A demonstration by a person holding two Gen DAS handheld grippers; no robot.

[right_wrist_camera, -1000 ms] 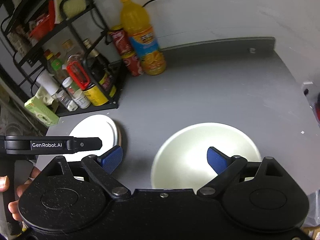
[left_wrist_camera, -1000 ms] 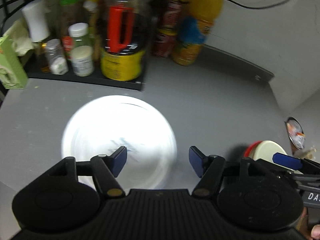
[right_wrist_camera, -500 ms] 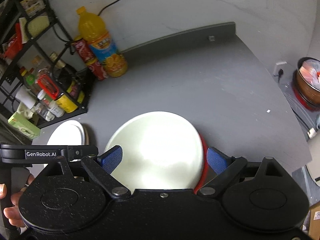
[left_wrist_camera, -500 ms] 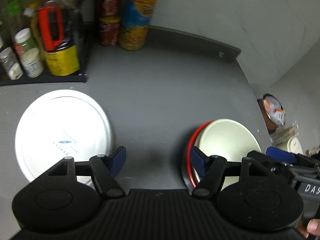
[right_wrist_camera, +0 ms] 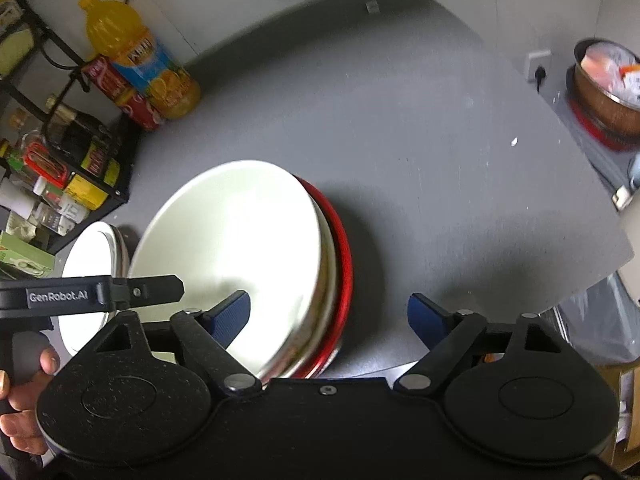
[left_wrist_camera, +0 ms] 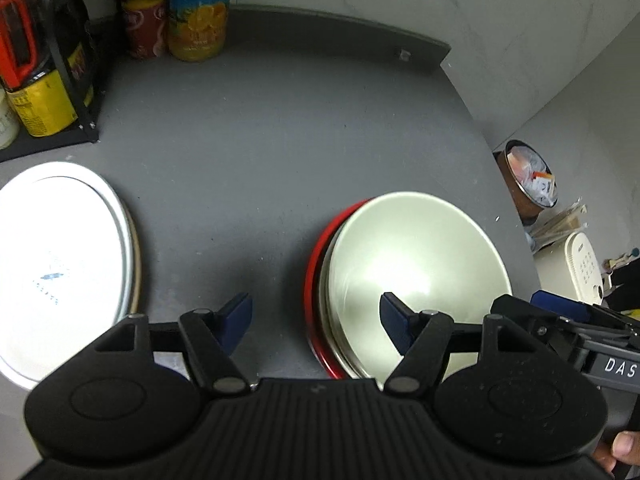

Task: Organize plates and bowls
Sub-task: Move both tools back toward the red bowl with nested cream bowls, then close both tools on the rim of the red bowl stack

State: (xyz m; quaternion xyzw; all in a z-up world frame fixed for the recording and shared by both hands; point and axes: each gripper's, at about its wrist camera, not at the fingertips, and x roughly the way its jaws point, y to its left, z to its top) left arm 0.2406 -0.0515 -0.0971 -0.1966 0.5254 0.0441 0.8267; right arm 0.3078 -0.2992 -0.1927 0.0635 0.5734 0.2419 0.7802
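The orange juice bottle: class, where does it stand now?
In the right wrist view the orange juice bottle stands upper left, against the wall, beside red cans.

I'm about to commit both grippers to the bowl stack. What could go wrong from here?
1. The pale glossy bowl sits off-centre in the red-rimmed bowl; a grip on one rim may tilt or separate them.
2. The right gripper is closing with only one finger over the pale bowl, so it may slip.
3. The white round plate lies near the left gripper, whose body could nudge it.
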